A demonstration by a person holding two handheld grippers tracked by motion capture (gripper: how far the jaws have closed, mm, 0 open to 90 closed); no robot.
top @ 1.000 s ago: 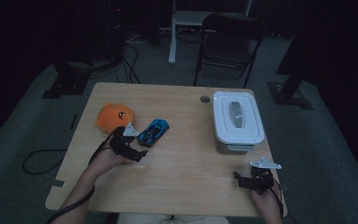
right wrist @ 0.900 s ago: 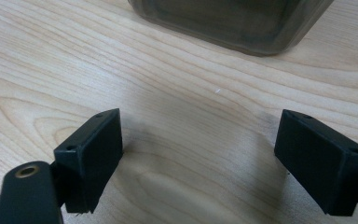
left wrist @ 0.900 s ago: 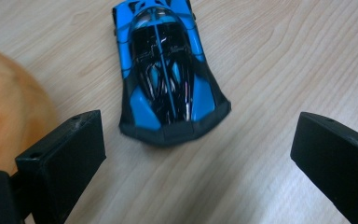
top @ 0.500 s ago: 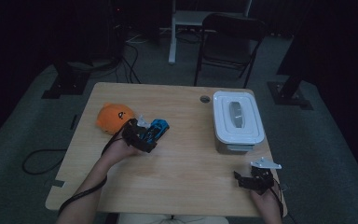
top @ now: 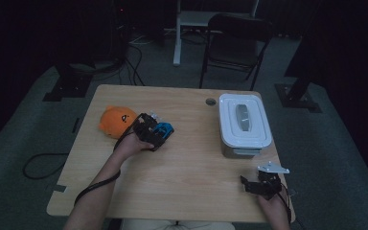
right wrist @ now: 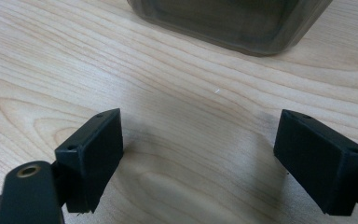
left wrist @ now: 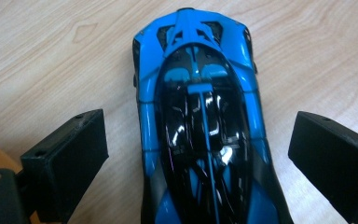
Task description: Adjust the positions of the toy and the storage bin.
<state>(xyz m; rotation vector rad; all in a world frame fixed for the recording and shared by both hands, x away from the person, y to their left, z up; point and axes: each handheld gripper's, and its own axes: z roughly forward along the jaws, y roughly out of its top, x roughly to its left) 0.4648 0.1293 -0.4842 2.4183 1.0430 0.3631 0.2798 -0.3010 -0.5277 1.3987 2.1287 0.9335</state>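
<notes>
A blue and black toy car (top: 163, 130) (left wrist: 200, 121) lies on the wooden table (top: 187, 167), left of centre. My left gripper (top: 154, 134) (left wrist: 200, 154) is open and straddles the car, one jaw on each side, neither touching it. An orange plush toy (top: 116, 120) lies just left of the car. A white lidded box (top: 244, 123) stands at the right; its grey base (right wrist: 228, 21) fills the top of the right gripper view. My right gripper (top: 251, 185) (right wrist: 200, 158) rests open near the table's front right corner, with bare wood between its jaws.
A round cable hole (top: 211, 101) sits near the table's far edge. A black folding chair (top: 235, 43) and a white stand (top: 191, 24) are on the floor beyond the table. Cables (top: 43, 163) lie on the floor at the left.
My left gripper has moved forward and right over the blue car, and its jaws now flank it. The right gripper has stayed where it was.
</notes>
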